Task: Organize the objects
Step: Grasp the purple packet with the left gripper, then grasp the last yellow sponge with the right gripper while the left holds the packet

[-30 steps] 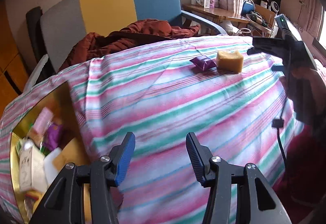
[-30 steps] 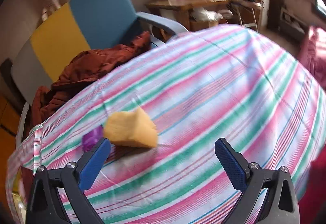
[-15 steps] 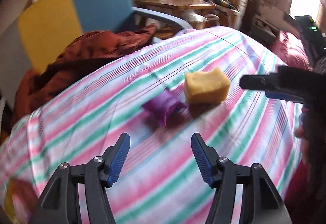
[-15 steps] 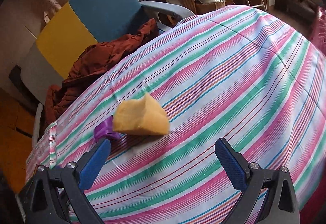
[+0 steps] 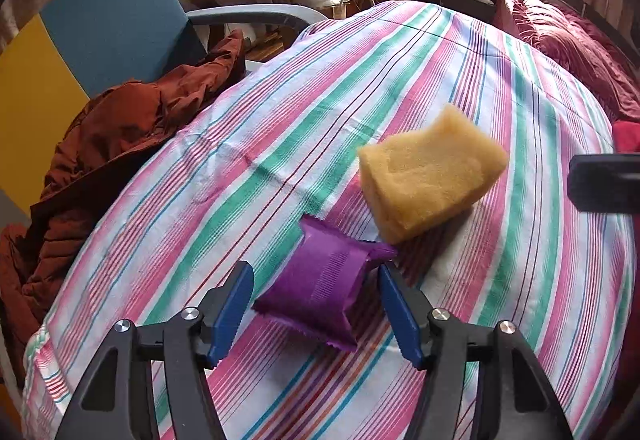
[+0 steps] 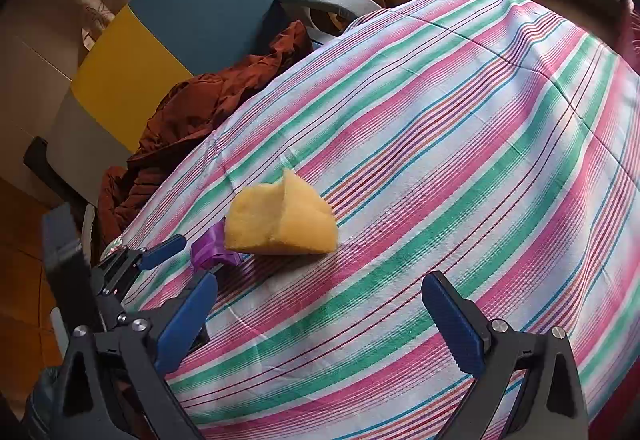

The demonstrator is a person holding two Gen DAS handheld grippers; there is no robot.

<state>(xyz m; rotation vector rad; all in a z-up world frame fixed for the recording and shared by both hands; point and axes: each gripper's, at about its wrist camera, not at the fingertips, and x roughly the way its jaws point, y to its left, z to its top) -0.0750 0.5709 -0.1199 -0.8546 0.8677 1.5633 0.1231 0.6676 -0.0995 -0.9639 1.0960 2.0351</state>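
Now | left tongs (image 5: 316, 314): spread, just opened wider, crinkled purple foil packet (image 5: 320, 290) lying unpinched between them on striped bedspread (image 5: 400, 88) | right tongs (image 6: 320, 324): spread, nothing held | yellow sponge block (image 6: 280, 220): beside packet

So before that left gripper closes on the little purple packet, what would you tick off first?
1. Purple packet lies between the fingers of the left hand-held gripper: ok.
2. Jaws stand wider than the packet; they have just been opening, pads not pressing on it: ok.
3. Yellow sponge clear of the fingers: cannot tell; it sits right against the packet's far end.
4. Right hand-held gripper out of the way: ok, open and empty, over bare striped bedspread.
5. Packet lying flat on the bedspread: ok.
6. Box to put it in within sight: not ok, none shows in either view.
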